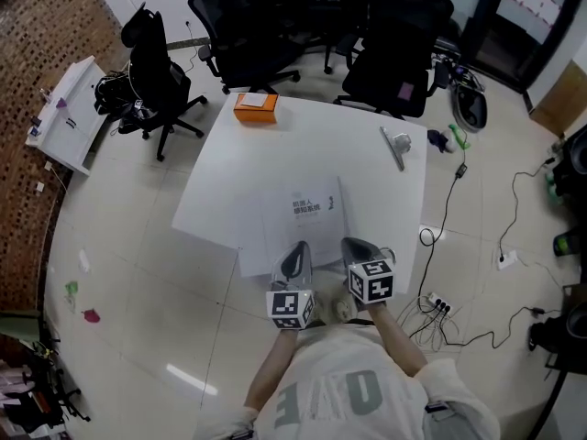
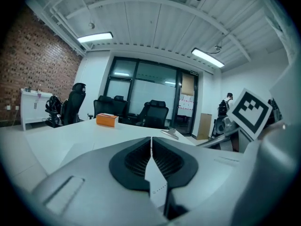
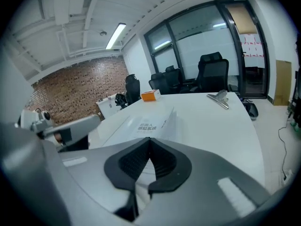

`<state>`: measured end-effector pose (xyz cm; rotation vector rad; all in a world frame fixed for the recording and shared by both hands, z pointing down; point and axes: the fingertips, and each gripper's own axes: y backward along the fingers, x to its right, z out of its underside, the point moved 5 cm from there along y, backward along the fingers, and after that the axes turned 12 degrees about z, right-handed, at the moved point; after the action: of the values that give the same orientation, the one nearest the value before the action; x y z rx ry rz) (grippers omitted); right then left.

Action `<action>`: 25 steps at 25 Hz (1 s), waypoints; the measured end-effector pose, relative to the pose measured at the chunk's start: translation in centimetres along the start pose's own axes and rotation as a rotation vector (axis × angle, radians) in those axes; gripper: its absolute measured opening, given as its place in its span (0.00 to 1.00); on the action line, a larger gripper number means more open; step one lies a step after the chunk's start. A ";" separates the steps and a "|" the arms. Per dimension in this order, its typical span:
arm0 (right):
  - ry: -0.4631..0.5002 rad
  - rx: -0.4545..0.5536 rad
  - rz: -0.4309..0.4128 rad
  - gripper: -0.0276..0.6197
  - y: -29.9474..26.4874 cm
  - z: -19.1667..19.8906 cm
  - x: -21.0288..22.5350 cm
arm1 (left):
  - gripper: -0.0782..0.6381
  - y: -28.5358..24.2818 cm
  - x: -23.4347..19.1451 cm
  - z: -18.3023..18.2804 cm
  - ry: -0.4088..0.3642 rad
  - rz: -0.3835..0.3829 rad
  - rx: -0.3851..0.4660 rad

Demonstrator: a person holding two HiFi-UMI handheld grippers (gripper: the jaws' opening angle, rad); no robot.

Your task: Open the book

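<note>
The book (image 1: 312, 211) lies white cover up at the near edge of the table (image 1: 275, 145), right in front of me. I judge it thin and light, with floppy leaves that could crease or tear, so the cover's near edge is the place to pinch, gently. My left gripper (image 1: 295, 262) is closed tight on a thin white leaf. My right gripper (image 1: 359, 247) is closed too, apparently on the near corner. An orange box (image 1: 255, 106) sits well apart.
</note>
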<state>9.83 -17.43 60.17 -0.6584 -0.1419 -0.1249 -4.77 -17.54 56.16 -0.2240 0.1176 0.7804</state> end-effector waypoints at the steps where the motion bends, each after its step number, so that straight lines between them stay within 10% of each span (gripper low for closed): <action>1: 0.006 0.010 -0.015 0.05 0.1 -0.4 -0.5 | 0.16 -0.2 0.3 0.5 0.005 0.026 -0.013; 3: 0.018 0.027 -0.043 0.05 0.2 -1.1 -1.5 | 0.30 -0.3 0.9 1.7 0.004 0.077 -0.033; 15: 0.039 0.051 -0.122 0.05 -0.2 -3.4 -3.7 | 0.36 -1.1 3.3 4.4 -0.081 0.198 -0.136; 25: 0.032 0.067 -0.202 0.05 0.5 -4.7 -5.9 | 0.35 -2.6 2.7 3.3 -0.212 0.101 -0.126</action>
<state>4.51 -19.53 55.24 -0.5743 -0.1807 -0.3242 -0.90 -16.70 59.28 -0.2545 -0.1219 0.9081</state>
